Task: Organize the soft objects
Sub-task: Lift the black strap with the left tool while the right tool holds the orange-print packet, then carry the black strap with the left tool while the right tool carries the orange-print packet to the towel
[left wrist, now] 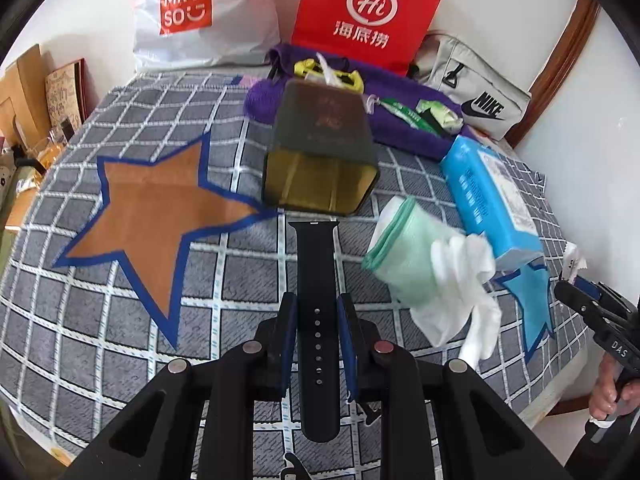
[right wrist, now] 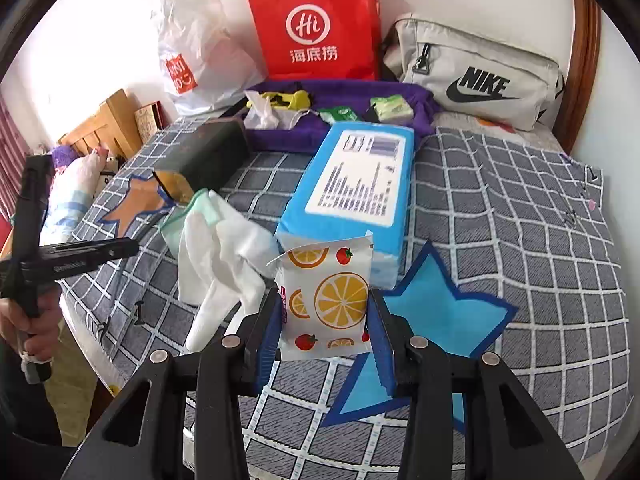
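A black perforated rubber watch strap [left wrist: 318, 320] is pinched in the left gripper [left wrist: 318, 340] jaws above the checked grey bed [left wrist: 120, 320]. A fruit-printed white tissue packet [right wrist: 328, 300] is clamped by the right gripper [right wrist: 326, 336]. Sorting is judged mid-way; setting down is called for next. Open room is offered at nine o'clock on the brown star patch [left wrist: 152, 208]; the bed edge lies at five o'clock.

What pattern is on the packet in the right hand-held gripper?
Orange slices and strawberries on white packet; right wrist view.

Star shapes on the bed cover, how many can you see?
2. An orange star lies left of the dark box; a blue star lies at the near end of the blue pack, partly under it. Clutter may hide others.
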Action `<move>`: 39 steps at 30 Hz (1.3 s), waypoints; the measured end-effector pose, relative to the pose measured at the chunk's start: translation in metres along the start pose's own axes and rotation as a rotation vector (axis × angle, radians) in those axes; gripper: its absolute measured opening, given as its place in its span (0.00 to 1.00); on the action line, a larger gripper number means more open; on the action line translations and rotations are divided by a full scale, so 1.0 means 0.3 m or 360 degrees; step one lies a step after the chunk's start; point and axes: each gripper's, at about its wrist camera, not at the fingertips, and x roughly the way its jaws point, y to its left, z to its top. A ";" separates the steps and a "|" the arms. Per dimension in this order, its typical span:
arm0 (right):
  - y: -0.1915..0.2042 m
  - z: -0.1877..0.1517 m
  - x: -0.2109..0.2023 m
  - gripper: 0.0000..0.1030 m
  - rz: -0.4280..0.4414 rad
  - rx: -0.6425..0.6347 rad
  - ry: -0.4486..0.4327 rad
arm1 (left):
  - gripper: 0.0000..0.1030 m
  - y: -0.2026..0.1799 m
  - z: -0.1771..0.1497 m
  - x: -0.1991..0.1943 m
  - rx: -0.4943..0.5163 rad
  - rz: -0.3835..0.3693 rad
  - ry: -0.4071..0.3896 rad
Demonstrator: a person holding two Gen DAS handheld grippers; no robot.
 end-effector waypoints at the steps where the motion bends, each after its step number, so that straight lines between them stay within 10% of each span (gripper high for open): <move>1: -0.004 0.007 -0.006 0.40 -0.0004 0.0001 -0.0009 | 0.19 -0.005 0.009 -0.013 0.0009 0.0008 -0.0017; 39: -0.082 0.562 0.145 0.40 -0.0004 0.0049 -0.0198 | 0.19 -0.080 0.621 0.051 -0.0023 -0.0064 -0.0204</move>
